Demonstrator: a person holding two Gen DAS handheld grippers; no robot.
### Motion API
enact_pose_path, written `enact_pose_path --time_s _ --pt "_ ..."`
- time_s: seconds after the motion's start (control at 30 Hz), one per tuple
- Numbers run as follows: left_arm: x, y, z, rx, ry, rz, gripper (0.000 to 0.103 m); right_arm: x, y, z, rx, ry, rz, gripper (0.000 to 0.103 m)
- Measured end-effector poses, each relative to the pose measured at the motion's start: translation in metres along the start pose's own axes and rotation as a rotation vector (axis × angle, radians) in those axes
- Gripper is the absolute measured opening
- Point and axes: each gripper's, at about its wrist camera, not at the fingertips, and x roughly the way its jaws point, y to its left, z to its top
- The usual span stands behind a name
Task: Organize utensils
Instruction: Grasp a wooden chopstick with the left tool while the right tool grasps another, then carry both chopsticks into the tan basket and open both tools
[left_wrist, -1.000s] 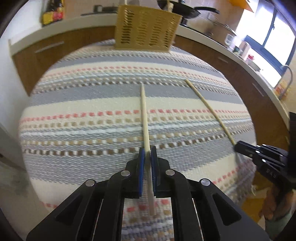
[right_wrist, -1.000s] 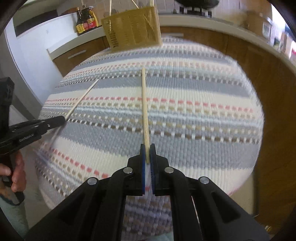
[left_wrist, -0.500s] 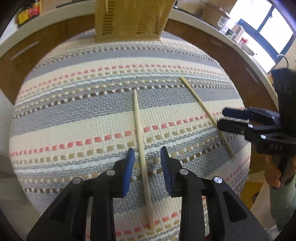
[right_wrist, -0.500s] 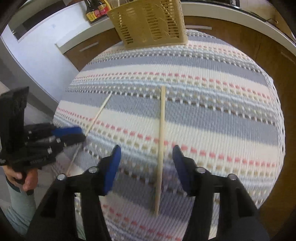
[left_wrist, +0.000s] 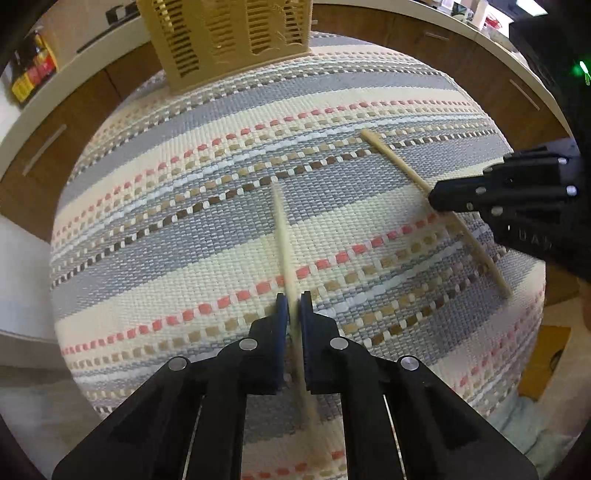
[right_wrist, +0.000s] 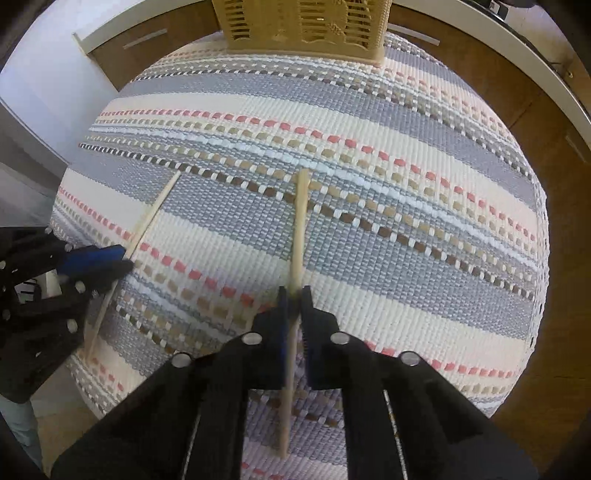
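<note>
Left gripper (left_wrist: 290, 308) is closed nearly all the way, blue pads (left_wrist: 281, 310) pinching a wooden chopstick (left_wrist: 283, 236) low on its shaft; most of the stick points forward over the striped cloth (left_wrist: 184, 229). Right gripper (right_wrist: 293, 302) is closed the same way on the second chopstick (right_wrist: 298, 229), with a long tail sticking back under the fingers. Both sticks look blurred, likely in motion.

Slotted basket (left_wrist: 229, 37) stands at the far edge of the cloth, well apart from both sticks; probably the drop spot.

Risks: thin round sticks in a narrow pinch can pivot or slip, mainly the right one, held off-centre. Long free ends could snag the weave or hit the basket wall instead of going in. The two sticks could also cross if both move in together.
</note>
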Motion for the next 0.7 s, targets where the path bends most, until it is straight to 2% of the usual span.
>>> enact_pose_path --time_s 0.1,0.17,0.2,0.3,0.37,0.57,0.7 --pt "-0.001 0.008 -0.002 -0.043 -0.019 -0.030 0.004 -0.003 -0.004 -0.002 0.009 -0.024 0.019 0.004" --pt "-0.012 0.014 -0.010 -0.061 -0.060 -0.022 0.004 -0.011 -0.005 -0.004 0.009 -0.052 0.050 0.004" --pt "-0.019 0.015 -0.010 -0.058 -0.104 0.008 0.004 -0.019 -0.009 -0.008 0.010 -0.066 0.061 0.004" --pt "-0.044 0.019 -0.007 -0.085 -0.204 -0.003 0.004 -0.044 -0.023 -0.011 0.012 -0.129 0.090 0.004" --pt "-0.070 0.020 -0.003 -0.091 -0.307 0.028 0.004 -0.060 -0.027 -0.010 0.016 -0.177 0.109 0.004" --pt "-0.146 0.023 0.015 -0.104 -0.593 0.050 0.004 -0.130 -0.034 0.007 0.011 -0.418 0.168 0.004" --pt "-0.180 0.040 0.038 -0.144 -0.694 -0.046 0.004 -0.168 -0.034 0.024 -0.023 -0.576 0.143 0.004"
